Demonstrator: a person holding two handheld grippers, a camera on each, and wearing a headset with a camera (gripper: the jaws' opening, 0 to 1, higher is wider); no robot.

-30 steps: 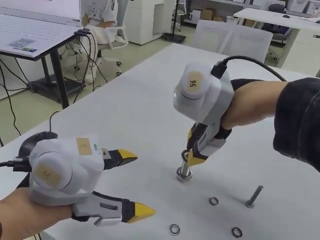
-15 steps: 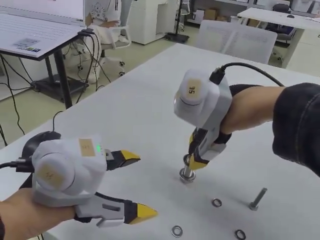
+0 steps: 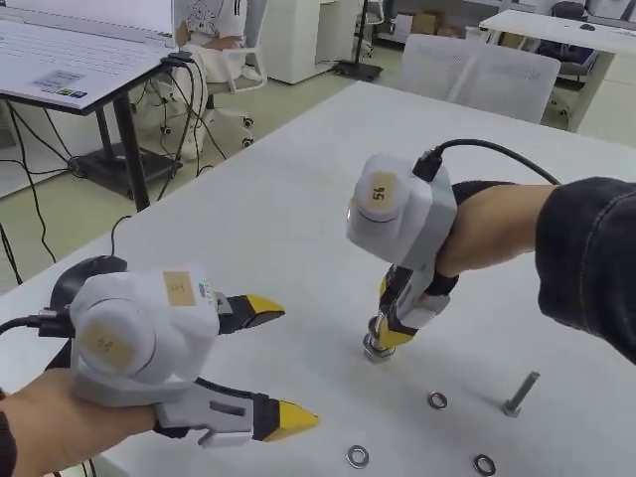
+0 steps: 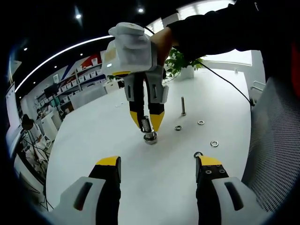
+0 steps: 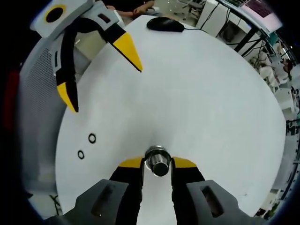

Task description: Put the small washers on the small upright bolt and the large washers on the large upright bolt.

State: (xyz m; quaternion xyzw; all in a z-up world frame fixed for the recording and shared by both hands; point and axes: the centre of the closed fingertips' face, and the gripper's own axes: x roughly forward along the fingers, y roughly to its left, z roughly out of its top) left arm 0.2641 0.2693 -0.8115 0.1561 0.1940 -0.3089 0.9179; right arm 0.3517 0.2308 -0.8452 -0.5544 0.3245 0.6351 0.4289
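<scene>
White tabletop (image 3: pixel 288 189), right gripper (image 4: pixel 146 123) flanking large bolt (image 5: pixel 159 165)

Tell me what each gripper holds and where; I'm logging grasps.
Left gripper: open, holding nothing. Right gripper: its jaws flank the large upright bolt near its top; whether they actually clamp it cannot be told.

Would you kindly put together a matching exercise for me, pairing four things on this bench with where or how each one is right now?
Things:
1. left tongs
2. right tongs
3. small bolt
4. loose washers

States:
A. lying flat on the table
B. open, holding nothing
C. standing alone near the washers
D. one tip on either side of the large bolt

Pairs: 1-B, 2-D, 3-C, 4-A.
</scene>
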